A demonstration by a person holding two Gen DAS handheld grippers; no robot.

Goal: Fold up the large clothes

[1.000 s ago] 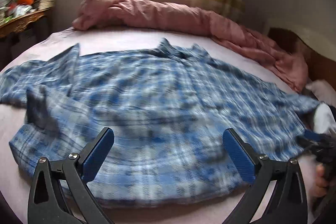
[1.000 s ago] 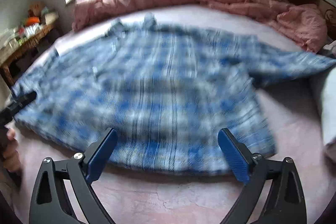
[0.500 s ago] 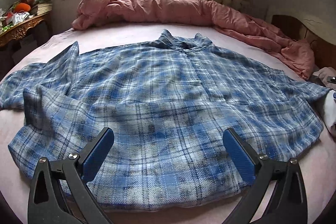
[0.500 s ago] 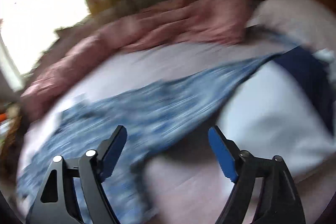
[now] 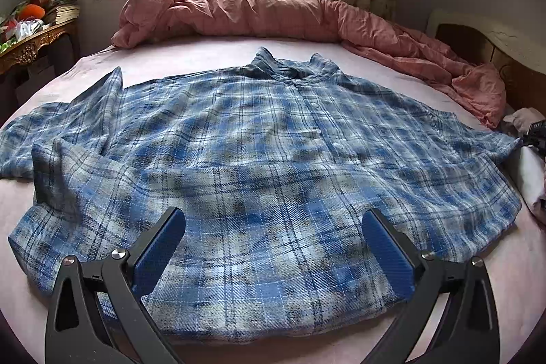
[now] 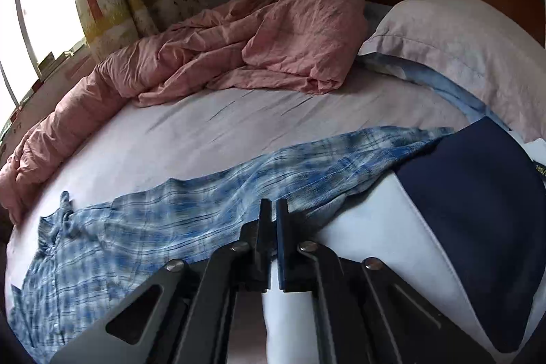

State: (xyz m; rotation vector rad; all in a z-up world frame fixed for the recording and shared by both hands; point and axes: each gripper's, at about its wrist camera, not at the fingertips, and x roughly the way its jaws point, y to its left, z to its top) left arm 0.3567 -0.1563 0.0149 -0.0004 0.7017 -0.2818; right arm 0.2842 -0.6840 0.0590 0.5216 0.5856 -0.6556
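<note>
Swinging to the far-right sleeve, my right gripper [image 6: 273,210] has just closed, seemingly pinching the shirt [image 5: 273,159] spread on the bed [image 5: 204,57], while my left gripper [image 5: 273,227] hovers open, so folding can start.

One plaid shirt [image 5: 273,166], one pink duvet [image 5: 273,16], one pillow [image 6: 460,50], two grippers.

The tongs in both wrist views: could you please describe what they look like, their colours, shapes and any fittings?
The left tongs have two black angular arms with triangular cut-outs and round silver rivets, each ending in a flat blue pad with a fine ribbed texture. The right tongs have the same black frame, cut-outs and silver rivets; its pads show only edge-on, as dark thin strips. No cables, markings or sleeves are visible.
</note>
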